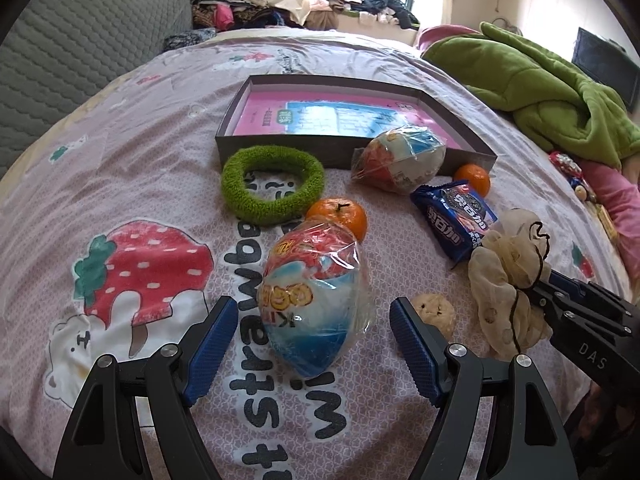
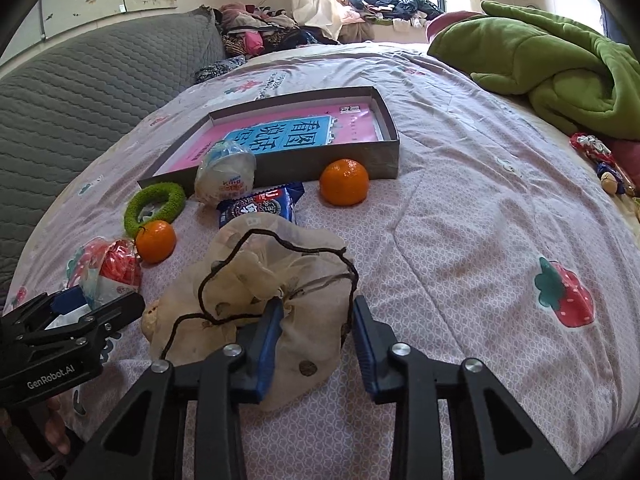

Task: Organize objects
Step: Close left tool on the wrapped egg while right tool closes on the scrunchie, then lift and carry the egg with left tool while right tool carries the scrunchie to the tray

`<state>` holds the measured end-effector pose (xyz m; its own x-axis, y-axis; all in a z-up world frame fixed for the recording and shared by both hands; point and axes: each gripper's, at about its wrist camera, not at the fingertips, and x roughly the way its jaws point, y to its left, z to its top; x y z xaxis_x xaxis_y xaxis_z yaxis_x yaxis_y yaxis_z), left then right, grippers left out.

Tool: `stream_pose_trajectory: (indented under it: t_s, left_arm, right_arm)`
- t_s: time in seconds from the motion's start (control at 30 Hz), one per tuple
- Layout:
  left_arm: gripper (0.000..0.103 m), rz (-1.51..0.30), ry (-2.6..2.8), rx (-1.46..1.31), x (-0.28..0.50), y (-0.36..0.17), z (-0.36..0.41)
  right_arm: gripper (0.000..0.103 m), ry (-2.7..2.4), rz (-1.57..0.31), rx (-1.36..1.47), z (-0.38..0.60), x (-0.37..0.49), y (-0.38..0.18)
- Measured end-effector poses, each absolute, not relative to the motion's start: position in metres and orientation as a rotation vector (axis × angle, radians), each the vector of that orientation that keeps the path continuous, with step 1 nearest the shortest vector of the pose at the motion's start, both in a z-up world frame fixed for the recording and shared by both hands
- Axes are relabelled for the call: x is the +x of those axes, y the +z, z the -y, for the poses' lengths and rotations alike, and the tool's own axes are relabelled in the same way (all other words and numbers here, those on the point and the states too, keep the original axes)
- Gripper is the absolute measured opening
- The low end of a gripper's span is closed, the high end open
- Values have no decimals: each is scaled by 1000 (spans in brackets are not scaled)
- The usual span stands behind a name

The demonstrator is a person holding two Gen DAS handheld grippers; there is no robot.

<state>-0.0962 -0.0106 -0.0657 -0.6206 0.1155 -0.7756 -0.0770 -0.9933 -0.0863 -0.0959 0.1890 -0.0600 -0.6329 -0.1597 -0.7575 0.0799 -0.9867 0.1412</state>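
On the strawberry-print bed sheet my left gripper (image 1: 314,304) stands open around a plastic-wrapped toy egg (image 1: 316,280); its blue pads are clear of the wrap on both sides. My right gripper (image 2: 317,304) is shut on a beige mesh pouch (image 2: 256,276) with a dark drawstring. Beyond lie a green fuzzy ring (image 1: 240,196), two oranges (image 1: 338,216) (image 1: 474,178), a second wrapped egg (image 1: 400,158) and a blue biscuit packet (image 1: 456,216). A shallow grey box (image 1: 280,148) with a pink and blue book inside sits behind them.
A small beige round piece (image 1: 434,312) rests between the grippers. A green blanket (image 1: 540,80) is heaped at the right, with small wrapped items (image 1: 568,164) by it. A grey quilted cushion (image 1: 80,40) borders the left and clothes pile up under the window.
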Motion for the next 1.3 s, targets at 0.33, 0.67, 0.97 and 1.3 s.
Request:
stream_pose_trajectory:
  t_s: [0.33, 0.67, 0.97, 1.3]
  left_arm:
    - [54, 45, 2715, -1301, -96, -67, 9]
    - [53, 50, 2760, -1210, -87, -52, 12]
    - [53, 24, 2790, -1135, -78, -32, 11]
    - [53, 4, 2823, -1054, -86, -8, 12]
  right_arm:
    - [24, -2734, 125, 1249, -188, -93, -57]
    - [16, -2764, 102, 1170, -191, -86, -46]
    - [16, -2803, 83, 1077, -189, -79, -26]
    - [16, -2837, 76, 989, -193, -89, -3]
